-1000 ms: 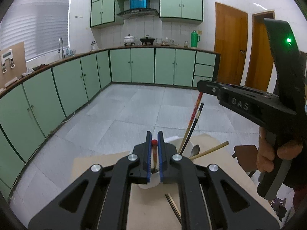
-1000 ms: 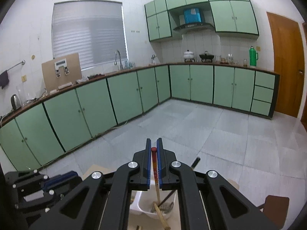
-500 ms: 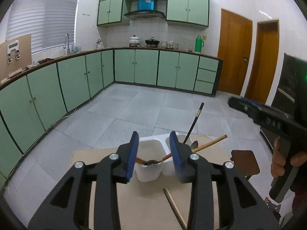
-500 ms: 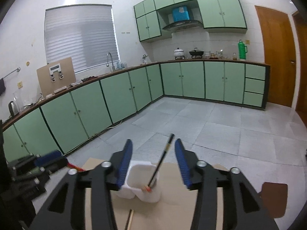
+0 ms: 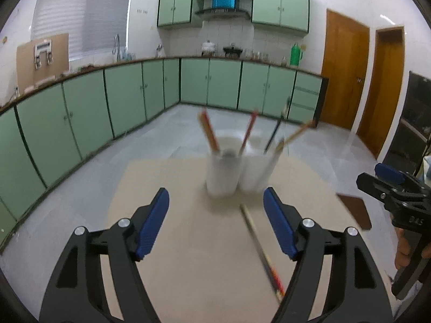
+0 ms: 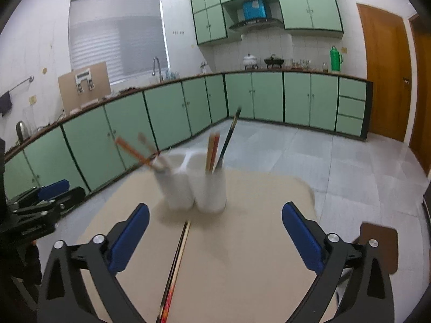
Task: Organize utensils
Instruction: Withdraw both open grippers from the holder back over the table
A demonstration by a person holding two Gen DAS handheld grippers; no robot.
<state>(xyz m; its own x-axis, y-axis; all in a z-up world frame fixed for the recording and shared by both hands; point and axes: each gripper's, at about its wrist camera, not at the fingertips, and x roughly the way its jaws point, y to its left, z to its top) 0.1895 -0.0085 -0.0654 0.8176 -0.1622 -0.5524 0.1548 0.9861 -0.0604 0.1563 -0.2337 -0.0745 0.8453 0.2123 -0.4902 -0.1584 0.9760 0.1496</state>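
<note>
Each wrist camera looks forward along its claw, low over the desk. Both face the white utensil holder at close range, sharing it.

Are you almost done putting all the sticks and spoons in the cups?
Almost. Several chopsticks already stand in the white holder, spread over its two cups. Nothing is in hand: the left gripper and right gripper both have their jaws wide open and empty. What is left is a pair of chopsticks lying flat on the table in front of the holder.
</note>
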